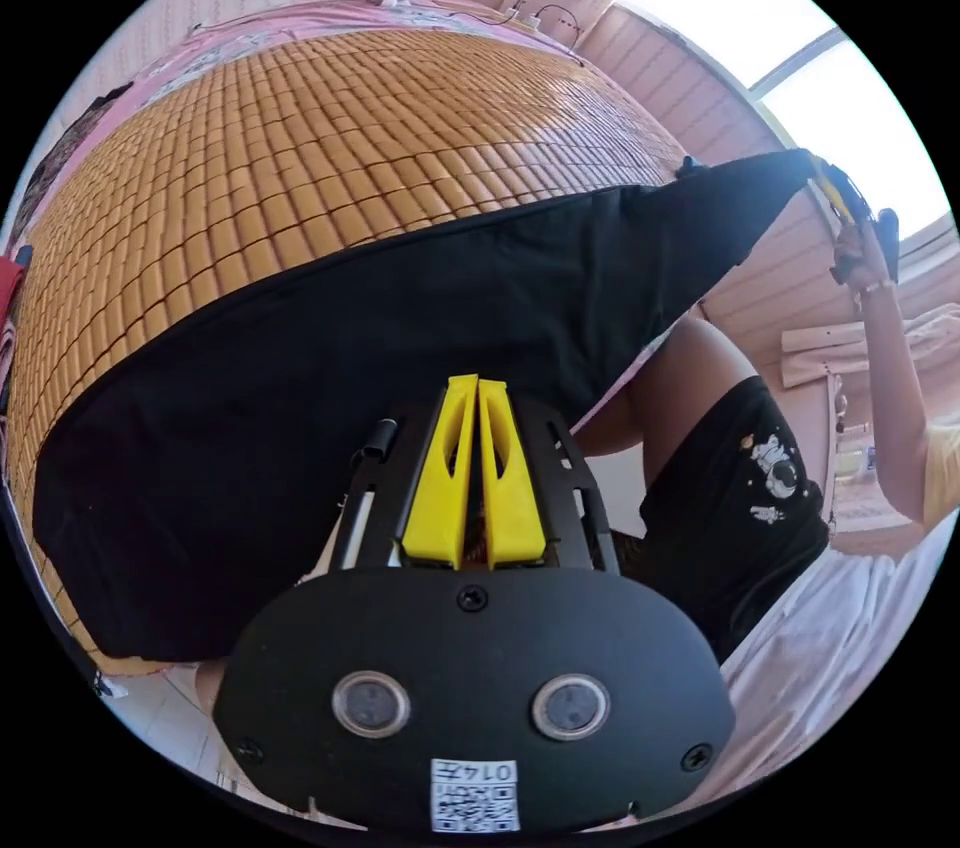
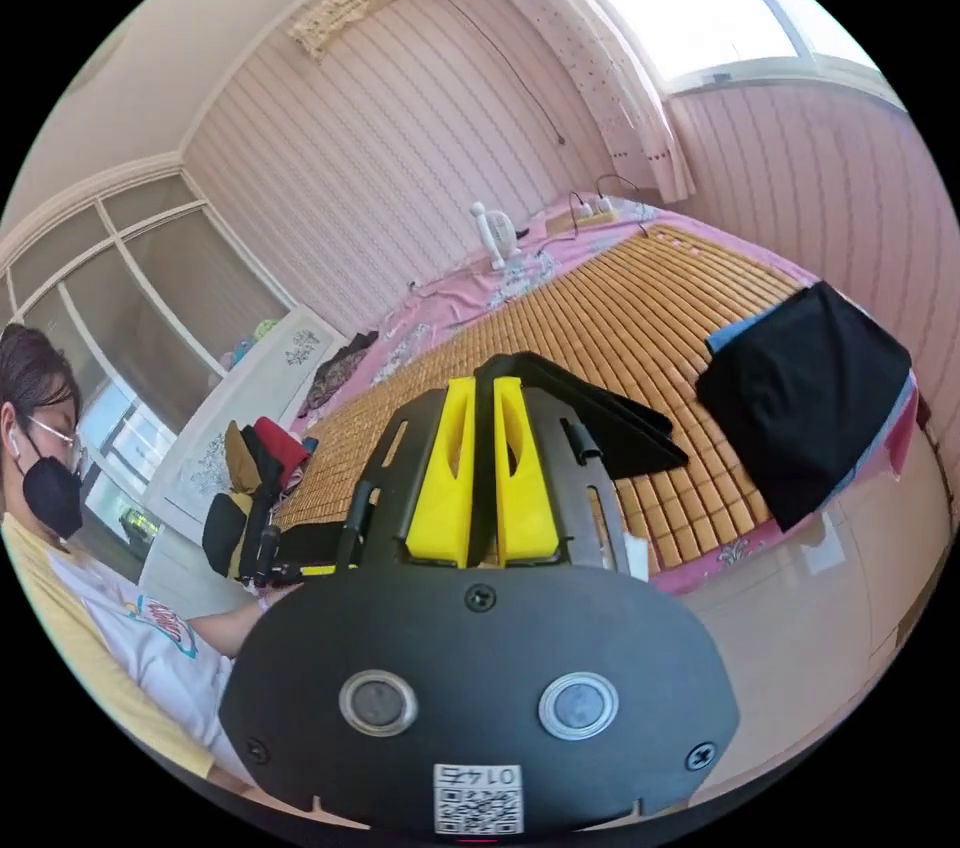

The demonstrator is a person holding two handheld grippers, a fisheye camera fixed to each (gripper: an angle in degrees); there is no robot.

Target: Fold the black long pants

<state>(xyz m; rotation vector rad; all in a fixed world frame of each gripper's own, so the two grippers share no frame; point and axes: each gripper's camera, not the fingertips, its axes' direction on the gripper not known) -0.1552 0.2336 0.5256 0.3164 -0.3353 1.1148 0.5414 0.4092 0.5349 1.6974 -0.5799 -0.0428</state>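
While both grippers clamp the black long pants [image 1: 330, 388] and hold them stretched in the air, the main risk is a slip: each pair of yellow jaws bites only a thin edge of cloth, and tension across the span could pull the fabric free on one side. In the left gripper view, the left gripper [image 1: 478, 388] sits at lower centre with its jaws pressed together on the dark cloth, and the other end of the garment runs to the upper right of the frame, where the right gripper [image 1: 850, 203] pinches a corner, held up by the person's hand [image 1: 868, 256]. In the right gripper view, the right gripper [image 2: 483, 388] shows its jaws closed on a narrow fold of black fabric at centre frame. A second hazard appears to be uneven lowering: if one hand drops first, the cloth probably lands skewed or bunched on the bamboo mat [image 1: 330, 148], near the folded dark garment [image 2: 800, 398] at the right of that view.

The pants look matte, thin and limp, hanging as one broad dark sheet with a taut upper edge and a sagging lower hem, covering the lower left of the left gripper view, above the mat's near edge. A small fan [image 2: 493, 233] stands at the mat's far end.
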